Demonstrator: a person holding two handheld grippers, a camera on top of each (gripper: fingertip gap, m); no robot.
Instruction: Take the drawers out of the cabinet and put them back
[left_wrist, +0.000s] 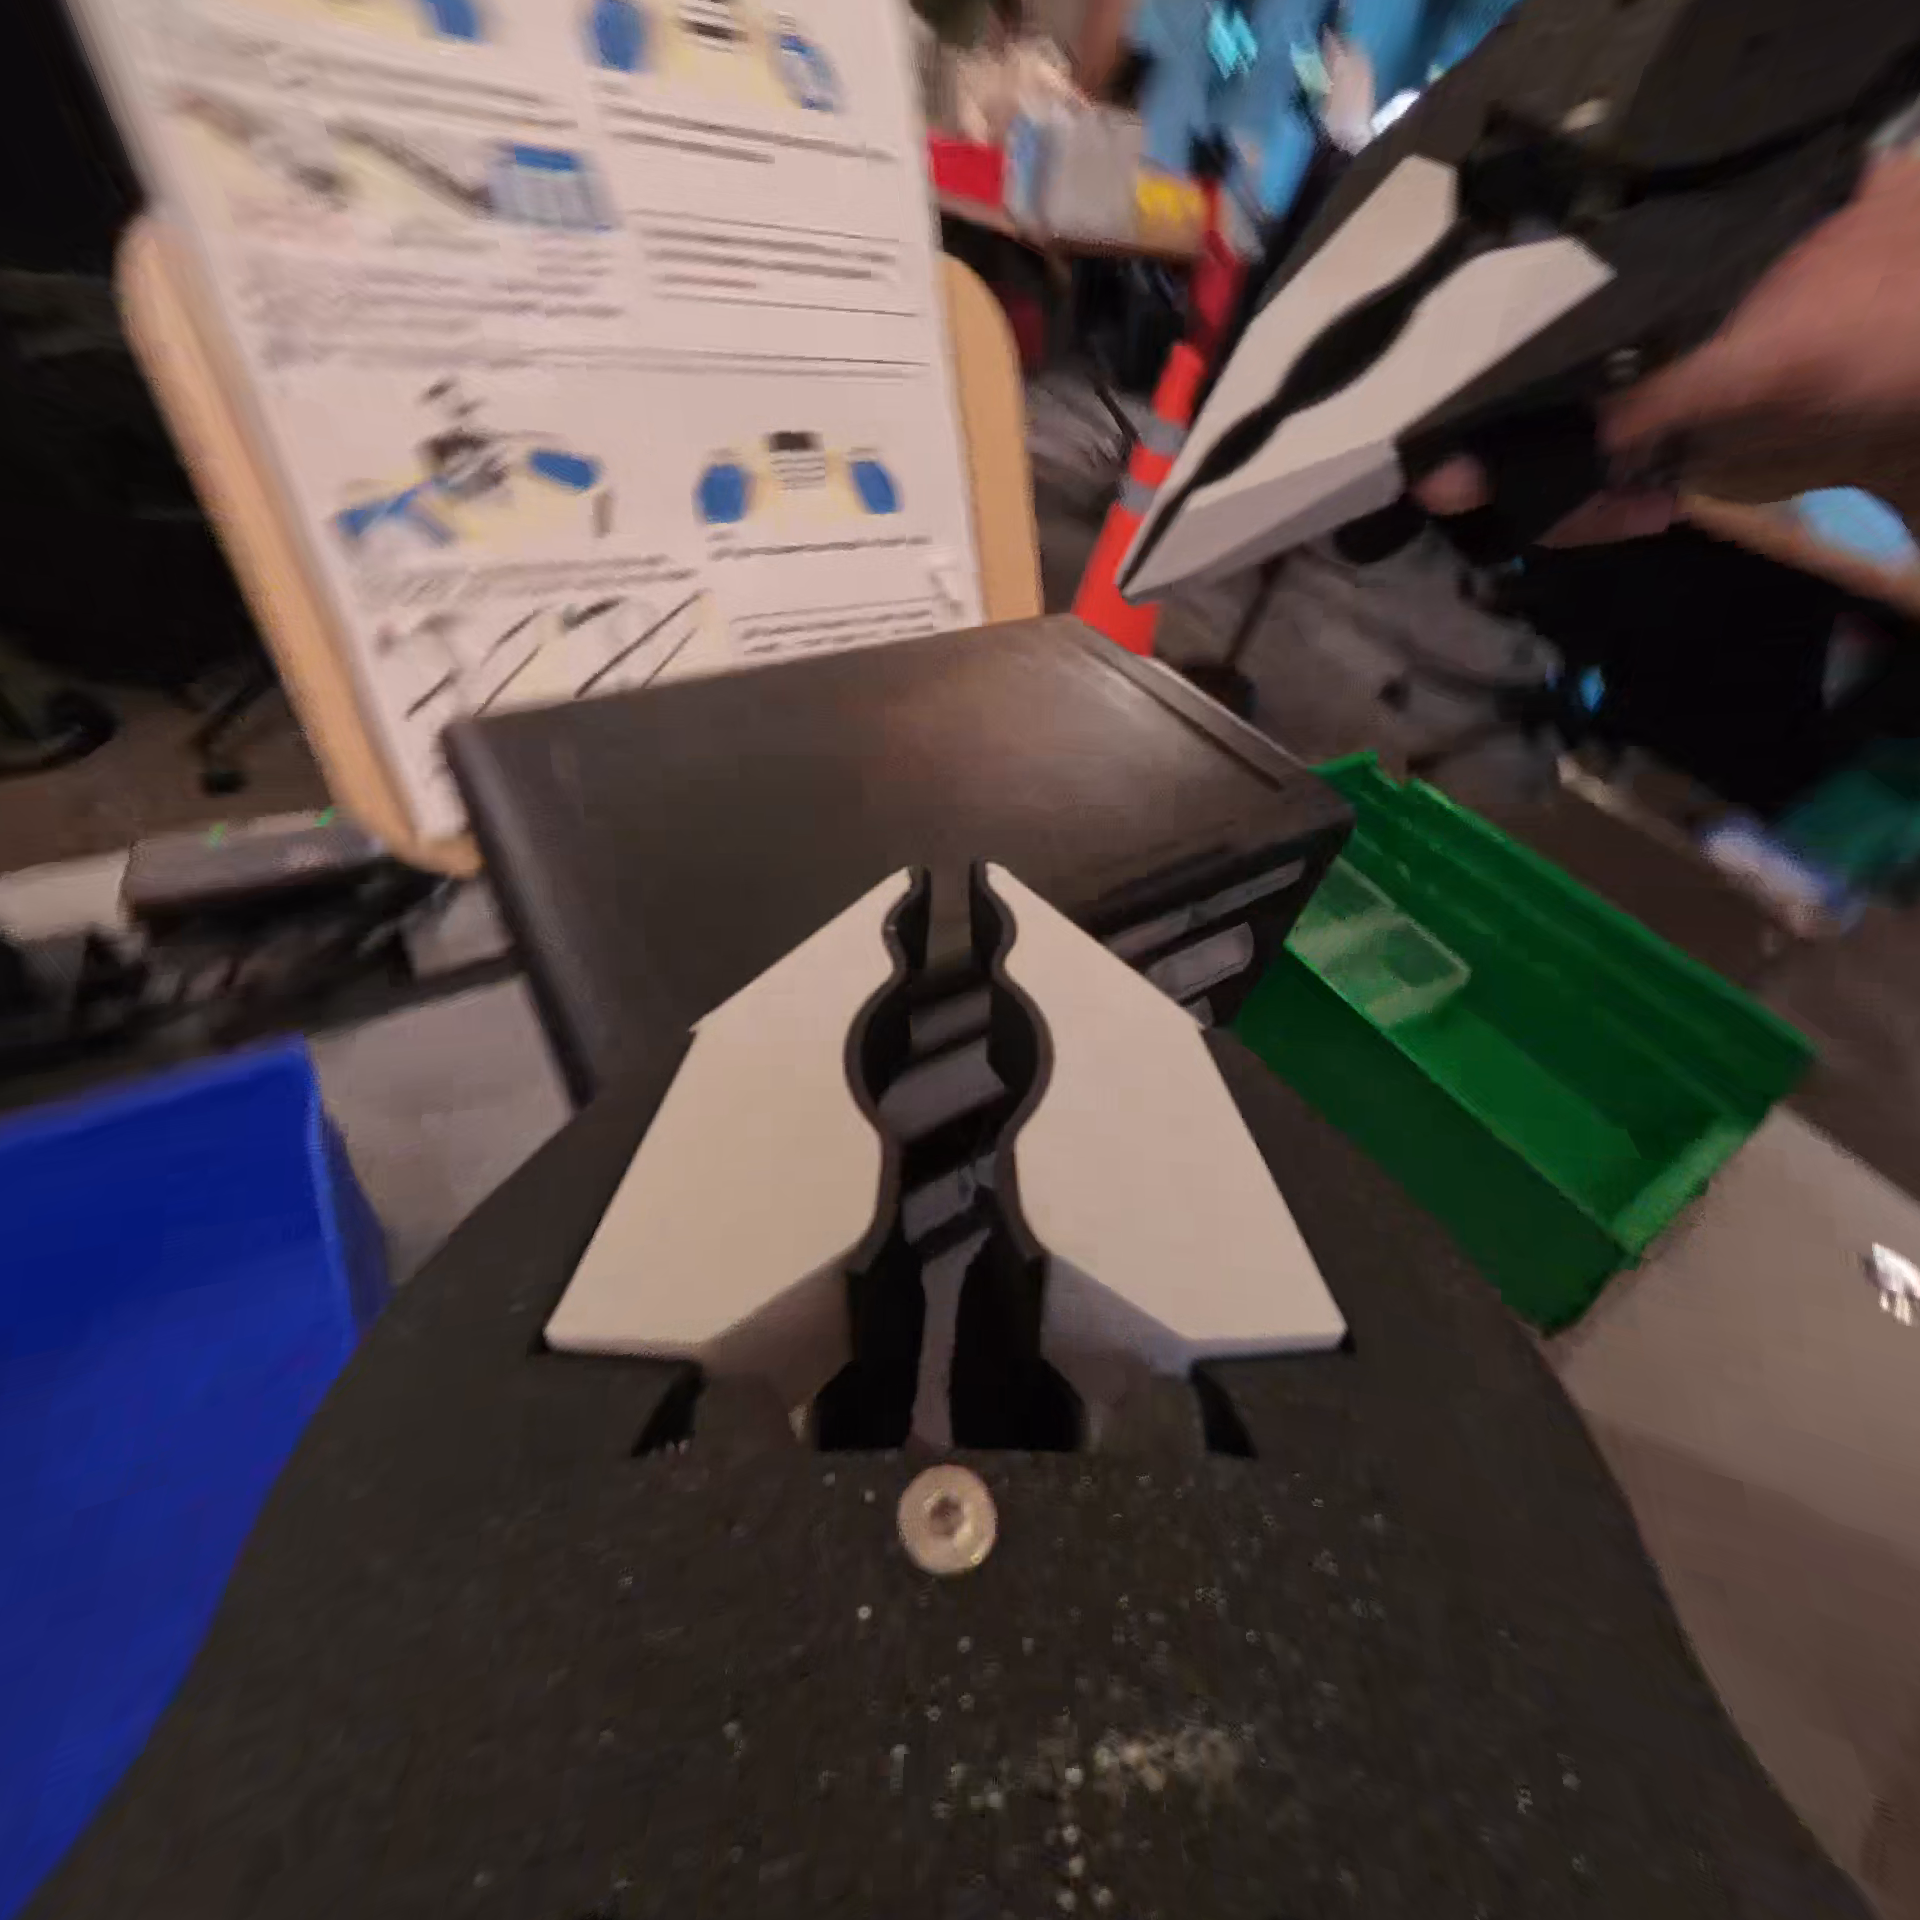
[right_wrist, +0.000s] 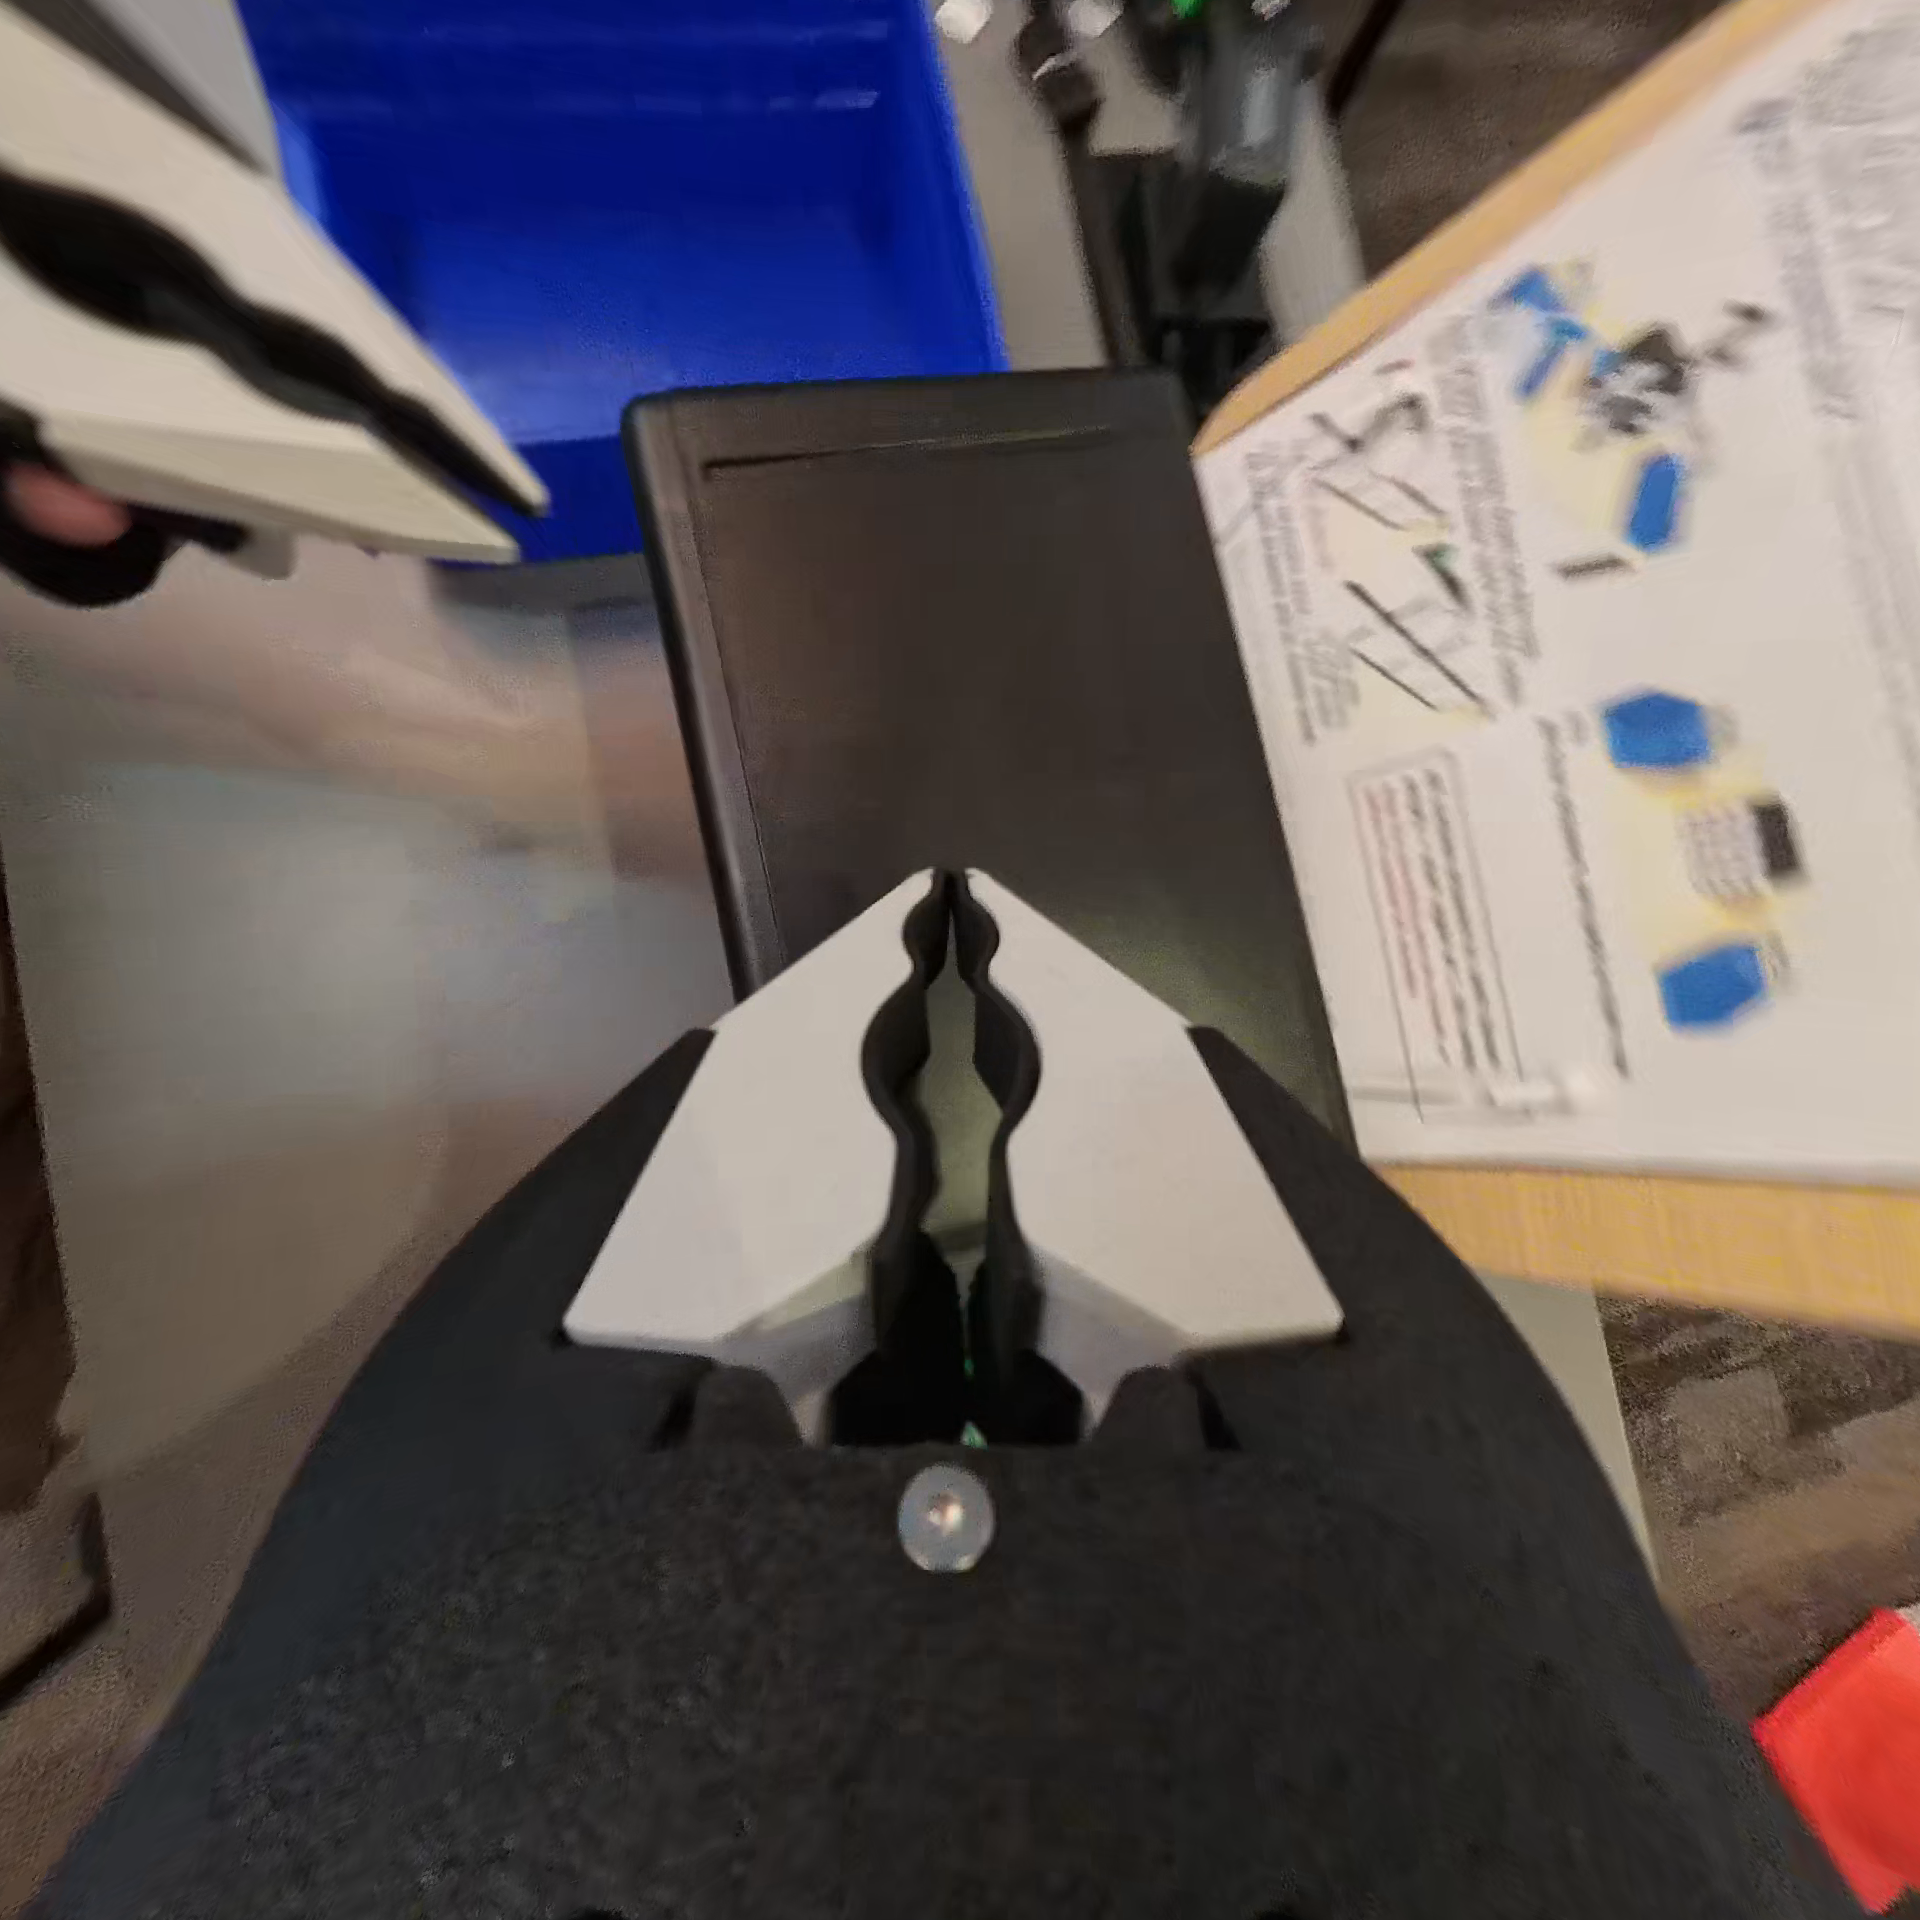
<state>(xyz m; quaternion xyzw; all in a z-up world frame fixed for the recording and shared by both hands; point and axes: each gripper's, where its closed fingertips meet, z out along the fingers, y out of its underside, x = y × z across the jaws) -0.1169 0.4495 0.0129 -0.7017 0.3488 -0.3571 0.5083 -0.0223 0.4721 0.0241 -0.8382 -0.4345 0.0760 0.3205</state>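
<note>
Showing one cabinet (left_wrist: 883, 790), one green drawer (left_wrist: 1507, 1049).

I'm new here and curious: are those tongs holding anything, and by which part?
Right tongs: shut on nothing, above the black cabinet. Left tongs: a narrow gap at the cabinet's near edge; whether they pinch it cannot be told.
</note>
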